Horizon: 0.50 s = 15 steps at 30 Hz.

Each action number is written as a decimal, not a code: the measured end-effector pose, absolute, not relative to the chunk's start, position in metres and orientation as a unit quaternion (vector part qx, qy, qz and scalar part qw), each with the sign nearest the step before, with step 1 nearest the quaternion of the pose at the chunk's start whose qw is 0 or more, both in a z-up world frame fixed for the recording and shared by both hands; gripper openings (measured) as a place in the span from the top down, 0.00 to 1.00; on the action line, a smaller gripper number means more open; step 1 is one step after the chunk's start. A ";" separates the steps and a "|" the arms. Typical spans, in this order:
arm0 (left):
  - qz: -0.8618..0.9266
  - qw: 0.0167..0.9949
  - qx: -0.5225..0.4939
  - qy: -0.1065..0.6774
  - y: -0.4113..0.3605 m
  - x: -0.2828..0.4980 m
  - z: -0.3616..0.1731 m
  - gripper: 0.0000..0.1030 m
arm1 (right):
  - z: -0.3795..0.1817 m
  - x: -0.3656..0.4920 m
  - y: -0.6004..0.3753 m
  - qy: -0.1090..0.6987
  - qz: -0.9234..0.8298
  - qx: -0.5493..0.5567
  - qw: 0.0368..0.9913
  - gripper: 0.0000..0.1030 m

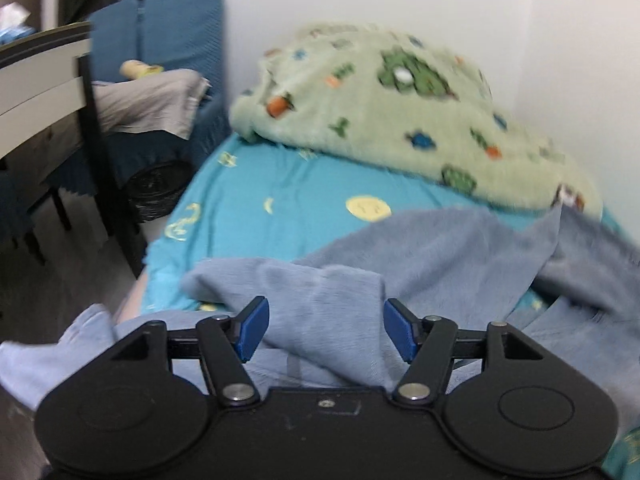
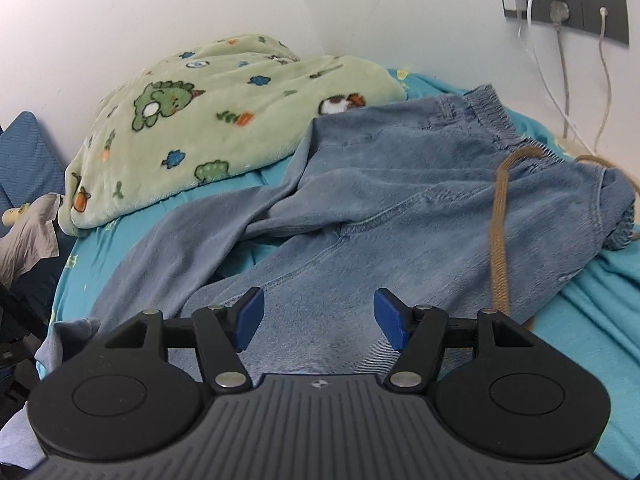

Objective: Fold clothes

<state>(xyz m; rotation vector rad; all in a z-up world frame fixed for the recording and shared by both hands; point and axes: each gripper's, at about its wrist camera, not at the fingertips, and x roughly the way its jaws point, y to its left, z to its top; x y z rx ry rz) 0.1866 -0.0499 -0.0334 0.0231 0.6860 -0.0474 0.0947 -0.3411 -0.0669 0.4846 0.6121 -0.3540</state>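
A pair of light blue jeans [image 2: 400, 200] lies spread on the turquoise bed sheet [image 2: 592, 320], waistband at the far right, legs running toward me and to the left. A tan drawstring [image 2: 500, 232] lies across the hip. My right gripper [image 2: 319, 326] is open just above a leg near the thigh. In the left wrist view a crumpled leg of the jeans [image 1: 400, 264] lies on the sheet [image 1: 280, 192]. My left gripper [image 1: 326, 328] is open with a fold of the leg between its fingers.
A green dinosaur-print fleece blanket [image 2: 200, 120] is piled at the back of the bed against the white wall. Left of the bed stand a blue chair with grey cloth [image 1: 152, 100] and a desk [image 1: 40, 72]. A wall socket with cables [image 2: 560, 4] is at right.
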 end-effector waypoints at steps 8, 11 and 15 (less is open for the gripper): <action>-0.010 0.925 0.100 0.366 -0.075 0.239 -0.066 0.83 | -0.082 0.113 -0.330 0.314 -0.151 0.234 0.908 0.38; -0.004 0.928 0.092 0.361 -0.067 0.259 -0.053 0.95 | -0.085 0.117 -0.327 0.321 -0.143 0.235 0.906 0.39; 0.020 0.944 0.035 0.328 -0.039 0.294 -0.002 0.96 | -0.090 0.121 -0.323 0.330 -0.143 0.225 0.905 0.39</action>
